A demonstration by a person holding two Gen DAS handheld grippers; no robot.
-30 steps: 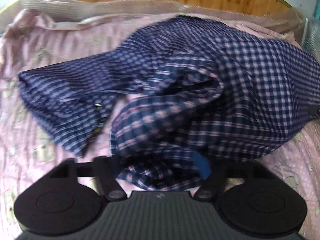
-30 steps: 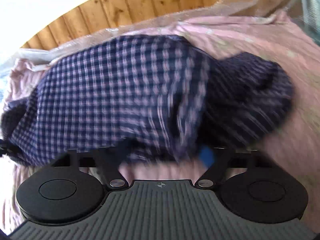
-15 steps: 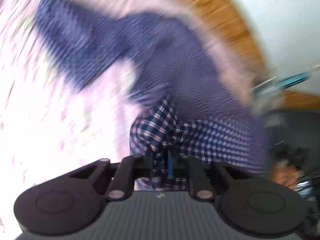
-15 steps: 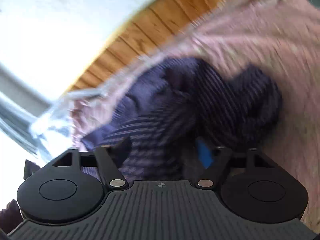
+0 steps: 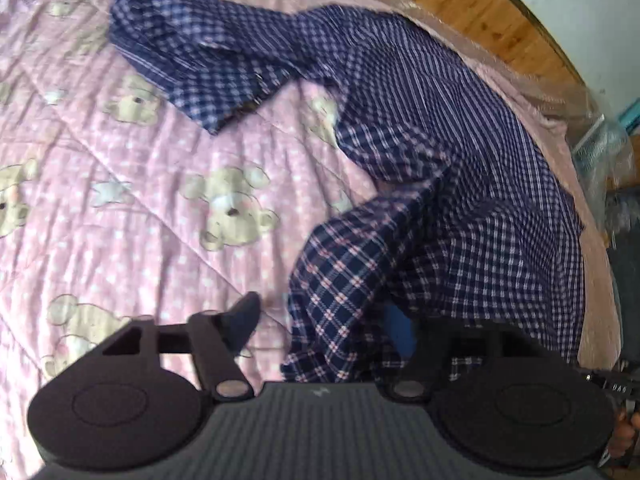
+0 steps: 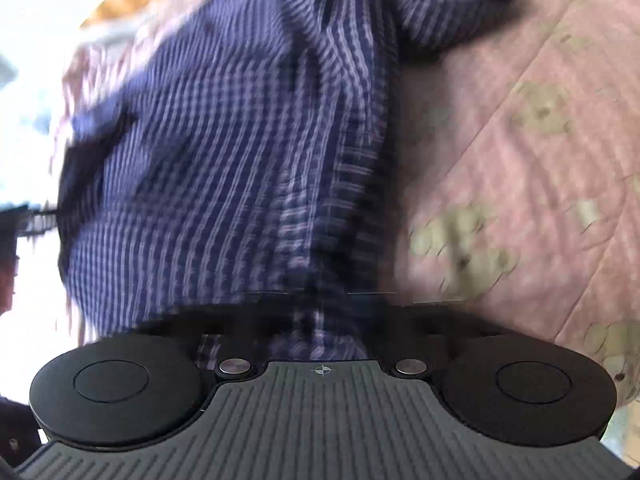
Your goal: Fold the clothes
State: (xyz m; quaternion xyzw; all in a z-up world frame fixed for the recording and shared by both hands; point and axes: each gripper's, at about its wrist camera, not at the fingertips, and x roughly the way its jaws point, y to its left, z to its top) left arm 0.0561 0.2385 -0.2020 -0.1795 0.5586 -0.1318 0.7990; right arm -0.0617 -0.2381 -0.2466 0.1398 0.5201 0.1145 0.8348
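A navy checked shirt (image 5: pixel 440 128) lies crumpled on a pink quilt with teddy bears (image 5: pixel 140 200), one sleeve (image 5: pixel 192 48) stretched toward the far left. My left gripper (image 5: pixel 324 308) is over the shirt's near edge. Its jaws are opening, and a fold of cloth hangs between them against the right finger, clear of the left finger (image 5: pixel 244 316). In the blurred right wrist view the shirt (image 6: pixel 224 140) fills the left half above the quilt (image 6: pixel 520 160). My right gripper (image 6: pixel 324 312) is shut on a bunch of that cloth.
A wooden headboard (image 5: pixel 480 12) runs along the far side of the bed, with a clear plastic sheet (image 5: pixel 600 144) bunched at its right end. A person's hand (image 5: pixel 624 432) shows at the lower right edge. The quilt spreads bare to the left of the shirt.
The left jaws, pinched on the cloth half a second ago, have spread apart. The right jaws went from wide to closed on the shirt. Both hands swung sideways, and the shirt shifted.
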